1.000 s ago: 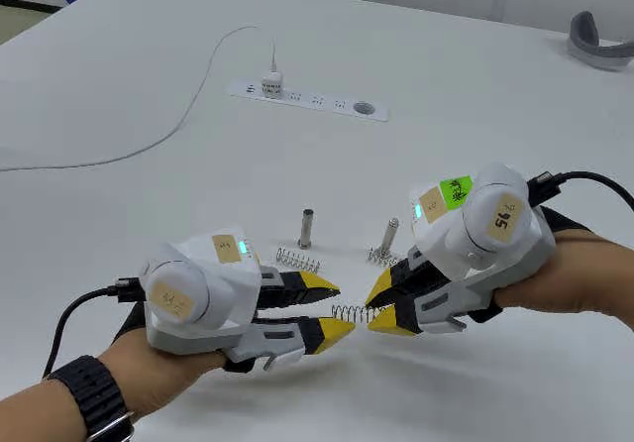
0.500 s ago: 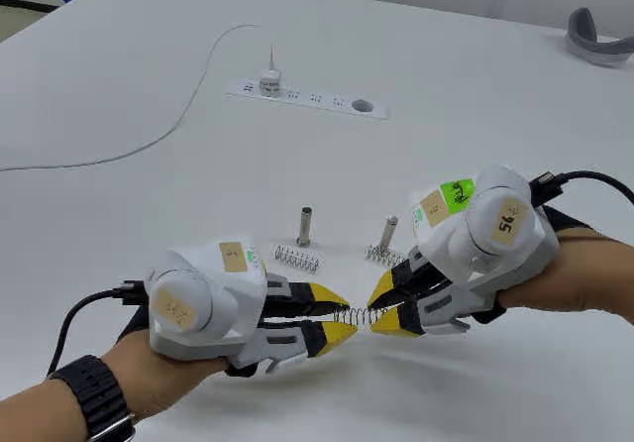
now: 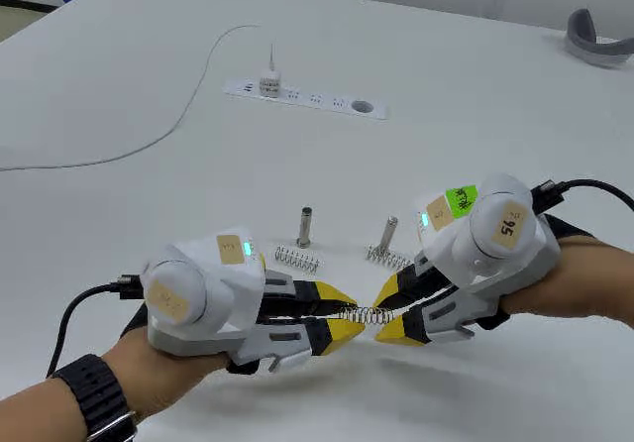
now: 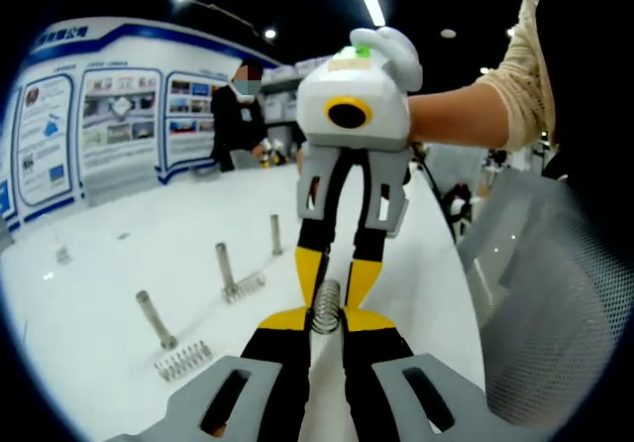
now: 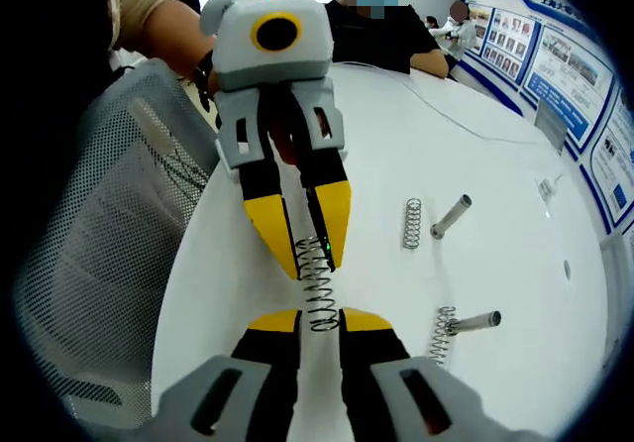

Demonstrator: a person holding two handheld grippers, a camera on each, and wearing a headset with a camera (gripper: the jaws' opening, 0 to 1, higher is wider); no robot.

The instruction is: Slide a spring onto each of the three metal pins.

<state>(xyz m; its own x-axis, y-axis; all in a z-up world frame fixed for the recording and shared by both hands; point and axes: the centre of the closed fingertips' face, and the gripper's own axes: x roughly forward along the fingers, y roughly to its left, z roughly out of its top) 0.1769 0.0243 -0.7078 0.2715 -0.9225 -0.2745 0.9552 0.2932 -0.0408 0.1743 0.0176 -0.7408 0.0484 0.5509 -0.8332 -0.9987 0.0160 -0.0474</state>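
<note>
The left gripper (image 3: 355, 314), its jaws gaping wide a second earlier, now pinches the left end of the spring (image 3: 369, 314). Its own view shows the yellow tips pressed to the coil on both sides. The spring hangs level just above the tabletop (image 3: 149, 85) near its front edge, bridging the two tools. The right gripper (image 3: 382, 317) is clamped on the other end, as it is a second earlier.

With both ends now held, this reads as a hand-over, or a steadying before threading. Behind the spring, toward the middle of the tabletop, the left pin (image 3: 305, 226) and the right pin (image 3: 388, 233) stand upright and bare. The left loose spring (image 3: 297, 259) and the right loose spring (image 3: 388, 257) lie at their feet. A third pin (image 4: 275, 234) stands beyond them and also looks bare. No pin is sleeved yet.
</note>
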